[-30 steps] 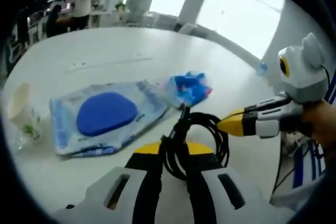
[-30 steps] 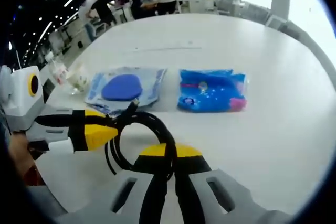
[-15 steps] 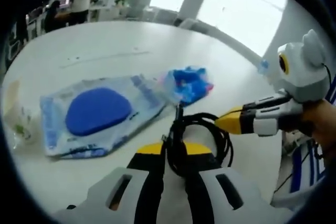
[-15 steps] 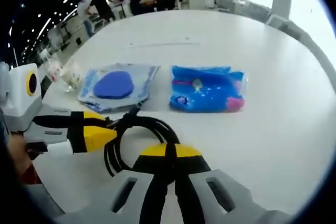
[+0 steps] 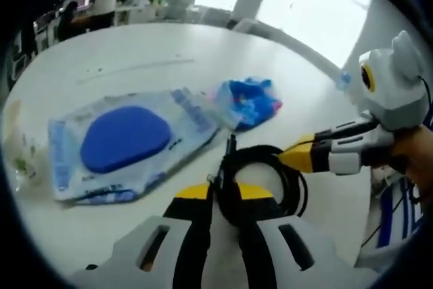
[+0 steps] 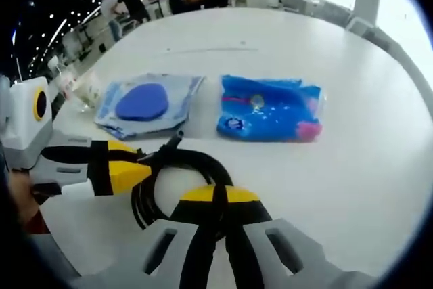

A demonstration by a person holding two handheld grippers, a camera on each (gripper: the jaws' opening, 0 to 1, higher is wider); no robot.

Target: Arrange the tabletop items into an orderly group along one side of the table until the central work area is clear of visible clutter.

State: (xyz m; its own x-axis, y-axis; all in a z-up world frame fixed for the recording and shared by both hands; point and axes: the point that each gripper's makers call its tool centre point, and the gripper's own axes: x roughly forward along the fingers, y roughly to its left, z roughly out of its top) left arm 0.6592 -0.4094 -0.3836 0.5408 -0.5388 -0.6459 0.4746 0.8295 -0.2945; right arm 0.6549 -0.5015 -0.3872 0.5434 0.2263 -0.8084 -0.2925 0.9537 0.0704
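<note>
Coiled black cable is pinched betw. closed jaws of left gripper and also clamped by right gripper on opposite side of loop, held just over white table, w/ wipes pack & blue pouch lying side by side beyond it.

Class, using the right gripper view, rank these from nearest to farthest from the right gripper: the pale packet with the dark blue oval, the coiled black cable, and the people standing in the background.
1. Coiled black cable, at the right gripper.
2. Pale packet with the dark blue oval, farther up the table, left side.
3. People, beyond the table's far edge.
</note>
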